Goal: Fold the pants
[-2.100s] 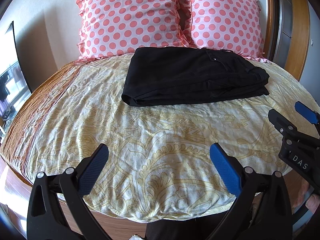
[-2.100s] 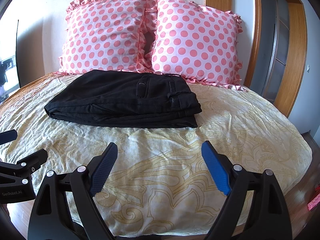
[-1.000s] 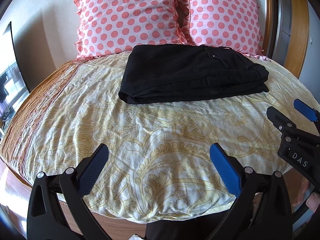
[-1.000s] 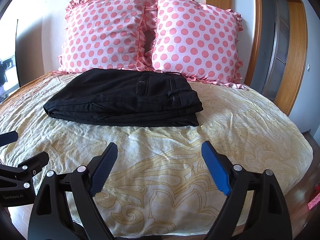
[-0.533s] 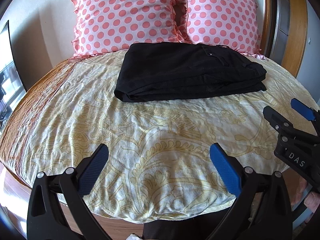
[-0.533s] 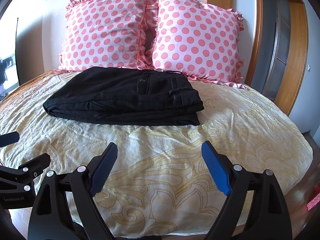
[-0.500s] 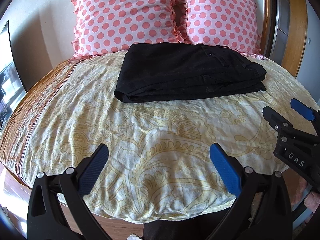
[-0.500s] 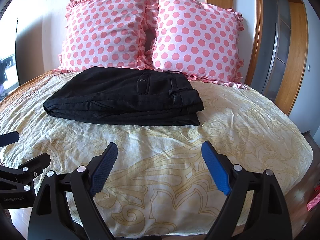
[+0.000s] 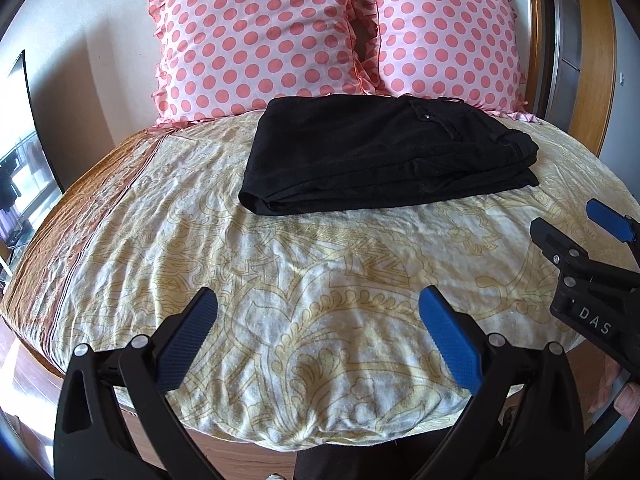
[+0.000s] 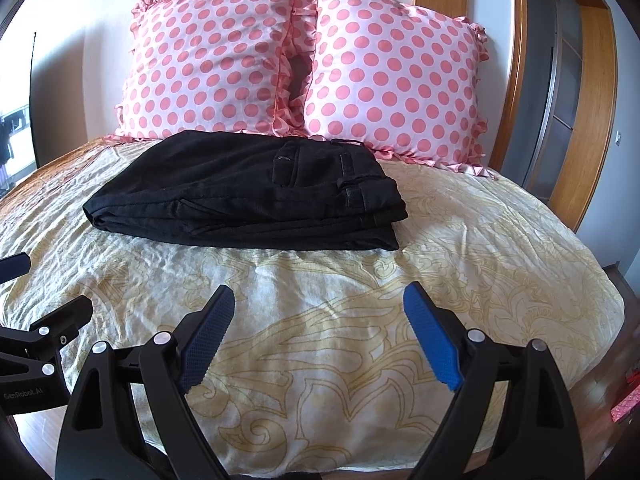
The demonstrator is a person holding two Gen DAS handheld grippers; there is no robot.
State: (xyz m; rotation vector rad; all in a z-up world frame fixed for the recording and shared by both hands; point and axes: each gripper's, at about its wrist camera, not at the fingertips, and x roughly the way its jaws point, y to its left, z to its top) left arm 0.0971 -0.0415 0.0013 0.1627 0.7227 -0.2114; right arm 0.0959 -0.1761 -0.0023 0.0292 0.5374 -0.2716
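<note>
The black pants point(image 9: 384, 160) lie folded in a flat stack on the bed, near the pillows; they also show in the right wrist view point(image 10: 248, 192), waistband to the right. My left gripper point(image 9: 320, 320) is open and empty, low over the near part of the bed, well short of the pants. My right gripper point(image 10: 318, 320) is open and empty, also over the near part of the bed. Each gripper shows at the edge of the other's view: the right one point(image 9: 576, 236), the left one point(image 10: 24, 292).
The bed has a cream and yellow patterned cover point(image 9: 280, 264), also seen in the right wrist view point(image 10: 460, 260). Two pink polka-dot pillows point(image 9: 260, 36) point(image 10: 392, 80) stand against the wall behind the pants. A wooden door frame point(image 10: 596, 92) is at the right.
Both grippers have stayed open and empty. Both views have shifted slightly, so the pants sit a little higher in frame. The pants have not moved on the bed.
</note>
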